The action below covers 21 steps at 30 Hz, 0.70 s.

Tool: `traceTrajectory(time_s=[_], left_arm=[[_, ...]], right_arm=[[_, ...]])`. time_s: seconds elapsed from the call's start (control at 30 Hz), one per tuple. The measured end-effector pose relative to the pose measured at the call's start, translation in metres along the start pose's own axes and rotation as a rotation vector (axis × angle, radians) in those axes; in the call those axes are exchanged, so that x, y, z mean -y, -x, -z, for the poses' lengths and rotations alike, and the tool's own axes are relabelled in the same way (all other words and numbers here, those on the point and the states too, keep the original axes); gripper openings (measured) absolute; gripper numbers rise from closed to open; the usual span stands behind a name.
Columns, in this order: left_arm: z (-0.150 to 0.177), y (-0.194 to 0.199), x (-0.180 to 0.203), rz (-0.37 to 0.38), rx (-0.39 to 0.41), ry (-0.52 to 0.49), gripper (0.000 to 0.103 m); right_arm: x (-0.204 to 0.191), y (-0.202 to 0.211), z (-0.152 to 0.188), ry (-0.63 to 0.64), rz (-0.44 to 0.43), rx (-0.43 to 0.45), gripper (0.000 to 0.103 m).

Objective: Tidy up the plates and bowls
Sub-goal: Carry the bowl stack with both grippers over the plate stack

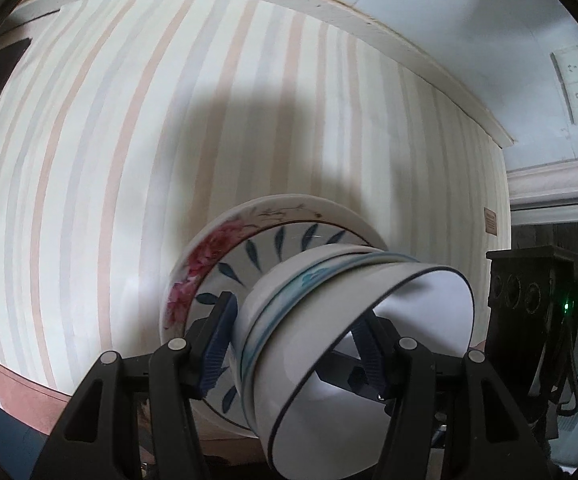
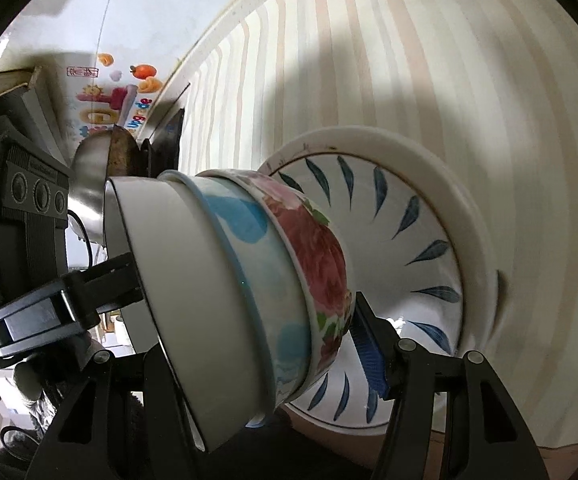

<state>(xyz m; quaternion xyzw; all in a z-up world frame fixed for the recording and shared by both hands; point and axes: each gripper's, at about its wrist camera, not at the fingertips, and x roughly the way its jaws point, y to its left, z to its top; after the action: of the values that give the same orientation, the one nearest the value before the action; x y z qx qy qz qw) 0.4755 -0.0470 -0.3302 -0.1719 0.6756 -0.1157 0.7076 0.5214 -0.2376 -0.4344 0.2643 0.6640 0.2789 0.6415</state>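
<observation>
Both grippers are clamped on one stack: left gripper (image 1: 293, 344) and right gripper (image 2: 257, 344) are closed across the nested bowls (image 2: 249, 280), which sit on the leaf-patterned plate (image 2: 409, 248) and rose-rimmed plate (image 1: 209, 264). Everything is held above the striped tablecloth (image 1: 109, 160). Carrying is judged the step in hand; next, a level, simultaneous set-down is called for
</observation>
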Motion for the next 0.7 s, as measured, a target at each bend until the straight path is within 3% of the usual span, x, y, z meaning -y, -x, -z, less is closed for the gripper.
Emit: traceTrajectory(time_s=[0.7], left_arm=[[-0.002, -0.021, -0.009, 0.013, -0.053, 0.021, 0.055]], right_arm=[[0.007, -0.013, -0.008, -0.032, 0.048, -0.021, 0.062]])
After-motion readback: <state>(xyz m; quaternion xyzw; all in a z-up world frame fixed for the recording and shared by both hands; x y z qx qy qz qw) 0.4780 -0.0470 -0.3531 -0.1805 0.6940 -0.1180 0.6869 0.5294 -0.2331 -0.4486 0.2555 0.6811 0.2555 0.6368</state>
